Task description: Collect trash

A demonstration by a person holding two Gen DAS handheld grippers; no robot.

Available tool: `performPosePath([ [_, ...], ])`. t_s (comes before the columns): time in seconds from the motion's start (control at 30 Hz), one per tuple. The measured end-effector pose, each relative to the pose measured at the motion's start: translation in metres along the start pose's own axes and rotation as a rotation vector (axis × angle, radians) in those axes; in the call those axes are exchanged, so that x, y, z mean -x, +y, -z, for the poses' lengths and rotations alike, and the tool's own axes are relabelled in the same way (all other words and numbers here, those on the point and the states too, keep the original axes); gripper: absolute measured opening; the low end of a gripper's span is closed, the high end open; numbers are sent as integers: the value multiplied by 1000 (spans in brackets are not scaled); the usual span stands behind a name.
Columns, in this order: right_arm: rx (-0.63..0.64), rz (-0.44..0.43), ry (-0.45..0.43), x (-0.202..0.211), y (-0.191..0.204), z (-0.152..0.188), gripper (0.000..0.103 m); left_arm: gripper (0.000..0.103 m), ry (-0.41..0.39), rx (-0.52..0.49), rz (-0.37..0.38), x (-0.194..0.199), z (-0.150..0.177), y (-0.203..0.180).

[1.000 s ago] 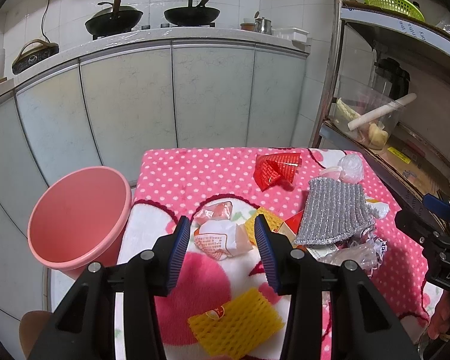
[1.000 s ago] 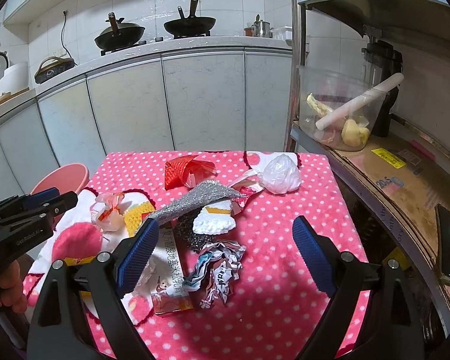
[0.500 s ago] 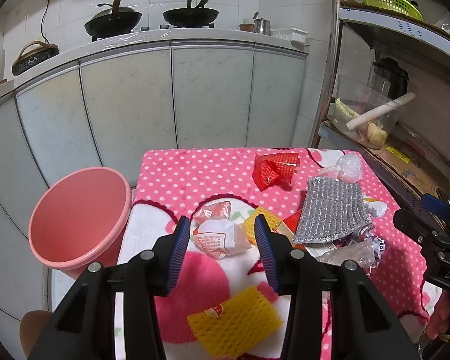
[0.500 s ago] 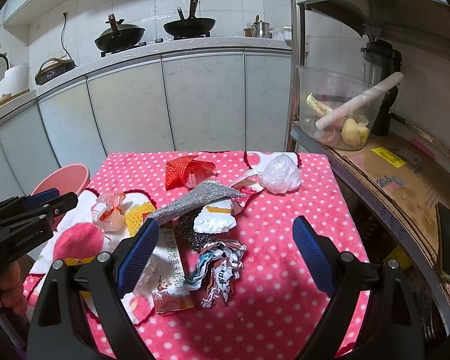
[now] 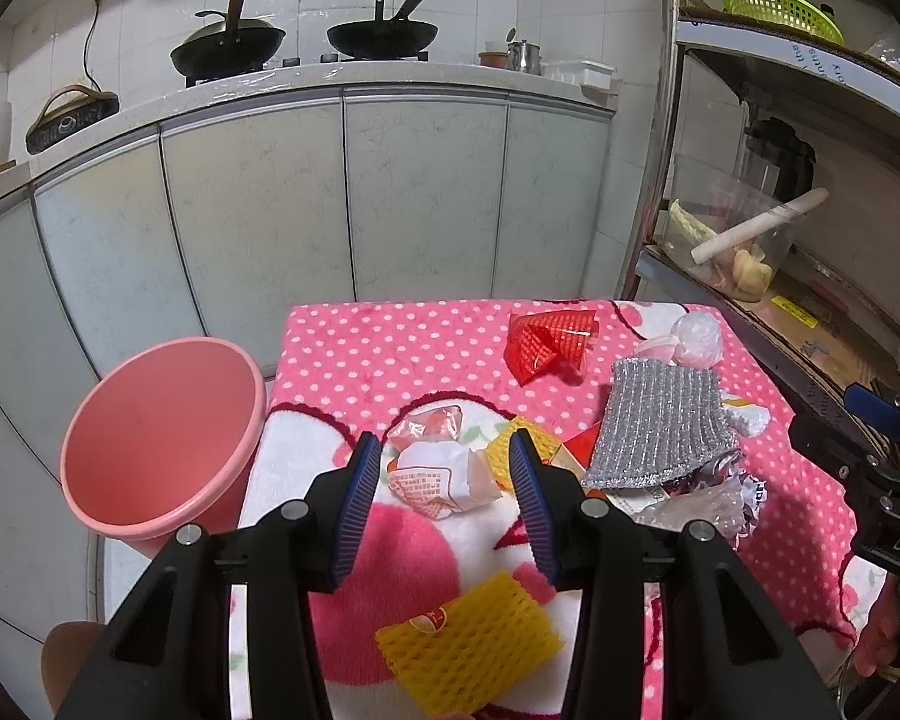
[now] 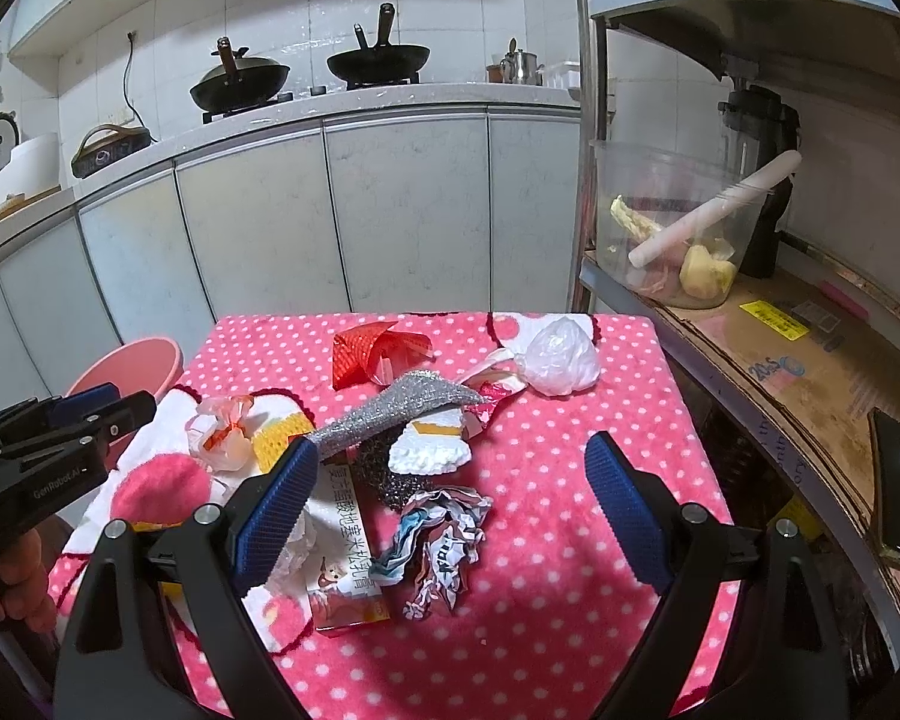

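Observation:
Trash lies on the pink polka-dot table (image 5: 390,348): a crumpled white-and-orange wrapper (image 5: 435,477), yellow foam net (image 5: 468,642), red mesh wrapper (image 5: 549,342), silver cloth (image 5: 660,426), white bag (image 5: 696,339). My left gripper (image 5: 447,495) is open and empty, above the table with the wrapper showing between its fingers. My right gripper (image 6: 450,498) is wide open and empty over crumpled paper (image 6: 441,540) and a printed carton (image 6: 345,546). The silver cloth (image 6: 390,414), red wrapper (image 6: 372,354) and white bag (image 6: 561,363) lie beyond.
A pink bin (image 5: 156,438) stands on the floor at the table's left edge; it also shows in the right wrist view (image 6: 129,366). A metal shelf rack (image 6: 750,324) with a plastic tub stands along the right. Kitchen cabinets (image 5: 342,198) lie behind.
Almost nothing moved; the left gripper's view has shifted very slightly. Both grippers stay open.

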State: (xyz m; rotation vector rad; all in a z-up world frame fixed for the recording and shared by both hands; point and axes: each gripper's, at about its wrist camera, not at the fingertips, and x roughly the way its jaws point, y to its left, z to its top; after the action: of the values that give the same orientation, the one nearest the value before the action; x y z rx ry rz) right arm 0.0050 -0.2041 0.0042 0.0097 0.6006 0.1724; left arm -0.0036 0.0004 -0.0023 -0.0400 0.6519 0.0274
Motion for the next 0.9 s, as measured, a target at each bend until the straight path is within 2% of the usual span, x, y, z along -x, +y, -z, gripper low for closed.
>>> performPosePath([
  [0.7, 0, -3, -60, 7, -4, -3, 91, 47, -58, 24, 32, 7, -3, 19],
  [0.9, -4, -11, -60, 7, -7, -3, 91, 47, -25, 41, 37, 1, 2, 38],
])
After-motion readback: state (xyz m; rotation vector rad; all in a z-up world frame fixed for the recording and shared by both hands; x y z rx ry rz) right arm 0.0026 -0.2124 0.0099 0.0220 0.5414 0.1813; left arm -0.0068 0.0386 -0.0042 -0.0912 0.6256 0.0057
